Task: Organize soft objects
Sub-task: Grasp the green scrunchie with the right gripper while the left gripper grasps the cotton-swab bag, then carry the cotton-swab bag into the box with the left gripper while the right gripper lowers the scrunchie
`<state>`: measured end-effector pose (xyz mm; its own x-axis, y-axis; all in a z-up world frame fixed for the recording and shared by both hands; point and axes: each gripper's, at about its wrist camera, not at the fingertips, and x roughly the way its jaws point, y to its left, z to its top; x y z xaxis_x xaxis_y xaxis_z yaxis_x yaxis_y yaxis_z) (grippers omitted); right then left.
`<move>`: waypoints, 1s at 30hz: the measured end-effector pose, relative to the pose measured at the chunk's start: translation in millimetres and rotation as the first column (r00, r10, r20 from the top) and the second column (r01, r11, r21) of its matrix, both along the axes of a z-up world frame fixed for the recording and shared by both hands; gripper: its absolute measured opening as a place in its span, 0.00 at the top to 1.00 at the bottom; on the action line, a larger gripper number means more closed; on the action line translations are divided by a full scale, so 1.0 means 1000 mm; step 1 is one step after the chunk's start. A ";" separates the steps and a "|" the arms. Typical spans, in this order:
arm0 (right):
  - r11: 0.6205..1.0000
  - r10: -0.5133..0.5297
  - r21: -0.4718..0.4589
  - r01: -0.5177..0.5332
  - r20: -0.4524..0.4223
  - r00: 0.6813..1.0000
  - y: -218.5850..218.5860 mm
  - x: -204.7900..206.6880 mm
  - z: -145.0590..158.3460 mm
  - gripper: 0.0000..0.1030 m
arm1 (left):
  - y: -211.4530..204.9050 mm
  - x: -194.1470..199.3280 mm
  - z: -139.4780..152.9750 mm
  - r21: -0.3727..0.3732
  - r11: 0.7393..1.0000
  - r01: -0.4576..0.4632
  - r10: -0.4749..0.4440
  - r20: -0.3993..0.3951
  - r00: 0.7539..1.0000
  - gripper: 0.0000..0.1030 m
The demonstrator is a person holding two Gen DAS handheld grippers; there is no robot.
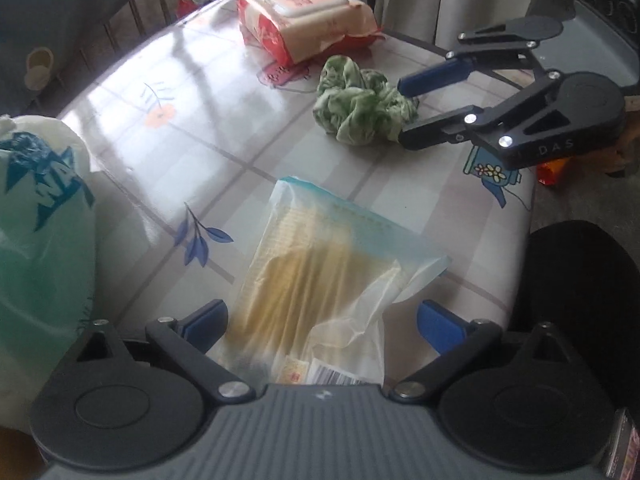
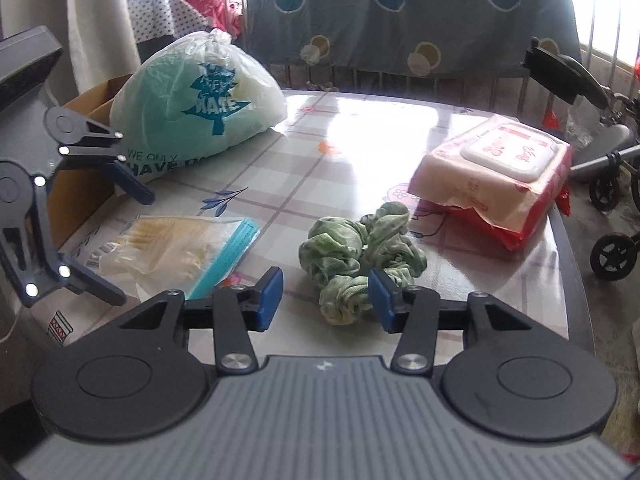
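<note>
A crumpled green cloth [image 1: 360, 108] [image 2: 352, 252] lies on the flower-print table [image 1: 168, 168] [image 2: 360, 148]. My right gripper [image 2: 325, 300] [image 1: 402, 110] stands open at the cloth's near edge, its right pad against the fabric and its left pad apart from it. A clear zip bag with yellow contents [image 1: 316, 276] [image 2: 180, 248] lies flat near the table's edge. My left gripper [image 1: 320, 320] [image 2: 132, 248] hangs over that bag, open wide, with the bag between its fingers and no pad pressing on it.
A red and white wet-wipes pack [image 1: 308, 16] [image 2: 496, 176] lies beyond the cloth. A knotted green and white plastic bag [image 1: 36, 240] [image 2: 192, 108] rests by a cardboard box [image 2: 80, 184]. A wheeled frame [image 2: 612, 184] stands beside the table. Railings and hung bedding stand behind it.
</note>
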<state>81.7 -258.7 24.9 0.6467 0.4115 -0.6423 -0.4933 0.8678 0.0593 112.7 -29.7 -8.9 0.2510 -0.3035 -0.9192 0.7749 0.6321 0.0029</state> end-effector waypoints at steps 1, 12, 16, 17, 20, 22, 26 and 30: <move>1.000 0.018 -0.023 -0.018 0.013 1.000 0.003 0.001 0.001 0.52 | 0.000 0.003 -0.005 0.005 1.000 -0.014 0.014 0.006 1.000 0.07; 0.997 0.016 -0.078 -0.020 -0.061 0.998 0.010 0.037 -0.020 0.86 | 0.003 -0.013 0.005 -0.031 0.993 -0.115 0.117 0.073 0.990 0.58; 0.992 -0.089 -0.094 0.081 -0.080 0.993 0.016 0.038 -0.015 0.91 | 0.008 -0.020 0.023 -0.044 0.989 -0.144 0.148 0.095 0.984 0.59; 0.991 -0.116 -0.080 0.110 -0.062 0.991 0.015 0.034 -0.012 0.91 | 0.011 -0.022 0.031 -0.057 0.986 -0.154 0.159 0.100 0.982 0.59; 0.989 -0.142 0.024 0.144 -0.065 0.988 0.006 0.022 0.003 0.91 | 0.028 -0.034 0.065 -0.126 0.966 -0.225 0.240 0.119 0.964 0.59; 0.986 -0.135 0.092 0.141 -0.067 0.988 0.003 0.011 0.019 0.91 | 0.049 -0.050 0.094 -0.181 0.943 -0.278 0.306 0.152 0.940 0.59; 0.981 -0.054 0.184 0.059 -0.029 0.998 0.021 -0.015 0.061 0.90 | 0.109 -0.085 0.150 -0.268 0.870 -0.413 0.472 0.210 0.857 0.58; 0.953 0.068 0.297 -0.060 -0.016 0.998 0.057 -0.028 0.099 0.89 | 0.175 -0.114 0.179 -0.234 0.800 -0.553 0.600 0.259 0.757 0.58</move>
<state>53.9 -202.1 124.2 0.5973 0.6258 -0.5016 -0.5425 0.7759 0.3219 -1.8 145.6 170.3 0.6772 -0.1238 -0.7253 0.2362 0.9701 0.0550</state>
